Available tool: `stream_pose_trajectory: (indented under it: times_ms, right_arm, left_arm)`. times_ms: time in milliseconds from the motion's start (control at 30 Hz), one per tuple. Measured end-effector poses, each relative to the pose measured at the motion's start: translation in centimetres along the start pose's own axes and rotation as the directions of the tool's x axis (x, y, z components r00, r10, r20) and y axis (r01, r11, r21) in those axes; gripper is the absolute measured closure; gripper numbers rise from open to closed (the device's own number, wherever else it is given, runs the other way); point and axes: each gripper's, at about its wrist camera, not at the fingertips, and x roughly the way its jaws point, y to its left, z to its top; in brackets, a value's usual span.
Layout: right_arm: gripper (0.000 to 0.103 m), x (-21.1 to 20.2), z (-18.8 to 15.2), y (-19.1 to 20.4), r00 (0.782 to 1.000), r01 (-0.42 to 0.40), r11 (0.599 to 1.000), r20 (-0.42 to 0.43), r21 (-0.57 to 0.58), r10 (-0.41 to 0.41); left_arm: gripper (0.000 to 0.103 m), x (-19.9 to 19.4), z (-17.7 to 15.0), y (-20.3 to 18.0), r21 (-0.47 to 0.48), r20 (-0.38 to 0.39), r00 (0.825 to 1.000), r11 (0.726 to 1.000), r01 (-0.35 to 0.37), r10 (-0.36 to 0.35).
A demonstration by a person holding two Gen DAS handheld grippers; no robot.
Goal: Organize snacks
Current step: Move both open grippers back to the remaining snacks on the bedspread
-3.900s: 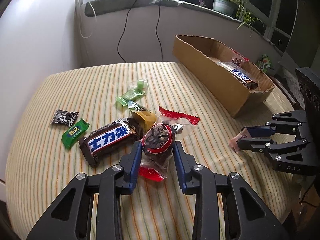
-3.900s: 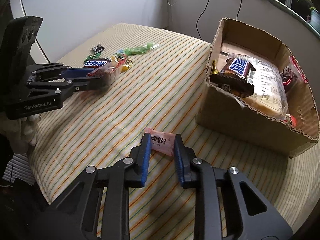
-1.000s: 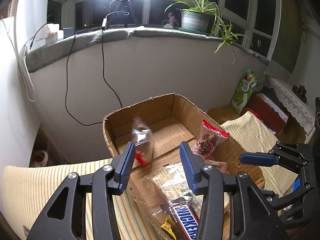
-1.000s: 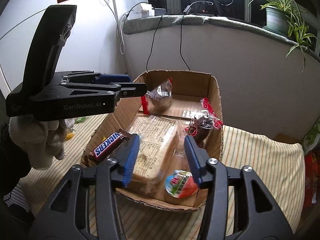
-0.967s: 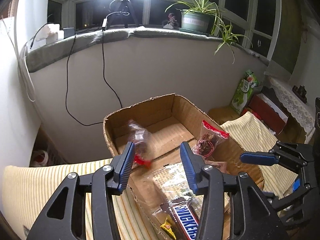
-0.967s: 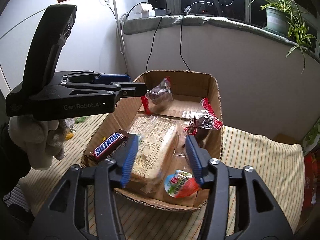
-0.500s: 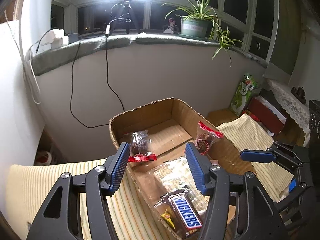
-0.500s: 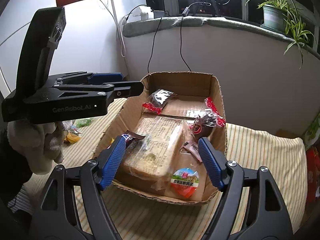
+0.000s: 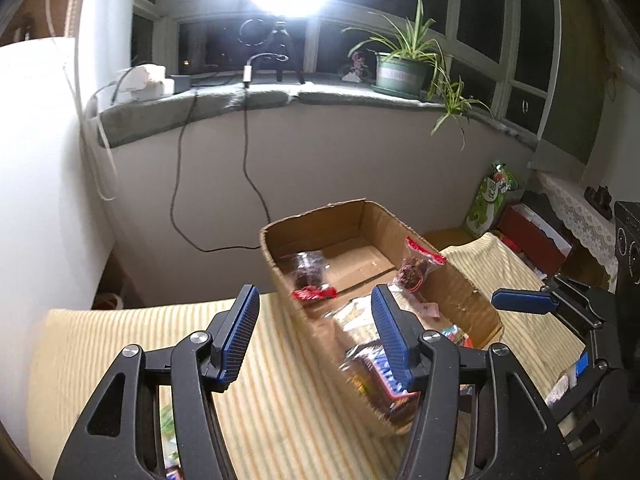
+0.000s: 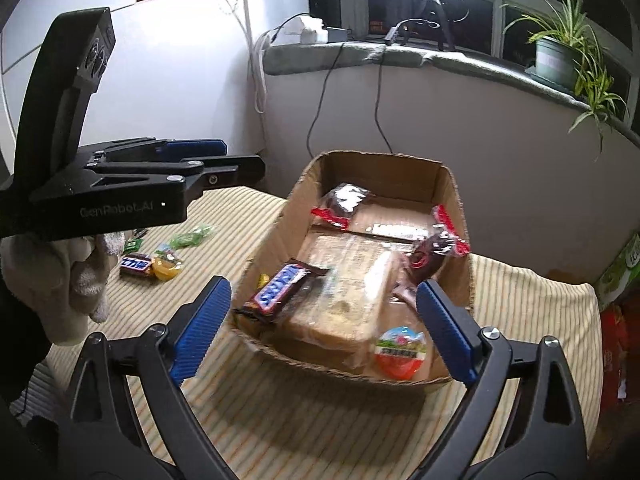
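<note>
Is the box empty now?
No, the cardboard box holds a chocolate bar, a big bread packet and other wrapped snacks.

A home at night: a potted spider plant (image 9: 404,68) stands on the cushioned window ledge (image 9: 256,98), lace cloth (image 9: 576,216) drapes furniture, and a striped cover (image 10: 360,420) dresses the surface.

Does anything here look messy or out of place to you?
A little. The cardboard box has ragged, torn rims, and the Snickers bar lies tilted over the bread pack by the wall. A few sweets are still loose on the striped cloth outside the box.
</note>
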Motion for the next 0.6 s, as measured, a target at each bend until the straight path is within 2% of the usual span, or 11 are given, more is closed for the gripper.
stream_pose_trajectory:
  times_ms: [300, 600]
  right_arm:
    - [0.007, -0.3, 0.1, 4.3, 0.998, -0.053, 0.998, -0.016, -0.026, 0.053]
    - [0.007, 0.8, -0.5, 10.0, 0.988, -0.156, 0.979, -0.04, -0.131, 0.152]
  left_arm:
    - [0.045, -3.8, -2.8, 5.3, -0.068, -0.001, 0.997, 0.995, -0.077, 0.078]
    - [0.046, -6.9, -8.1, 12.9, -0.218, -0.065, 0.984, 0.96, -0.176, 0.165]
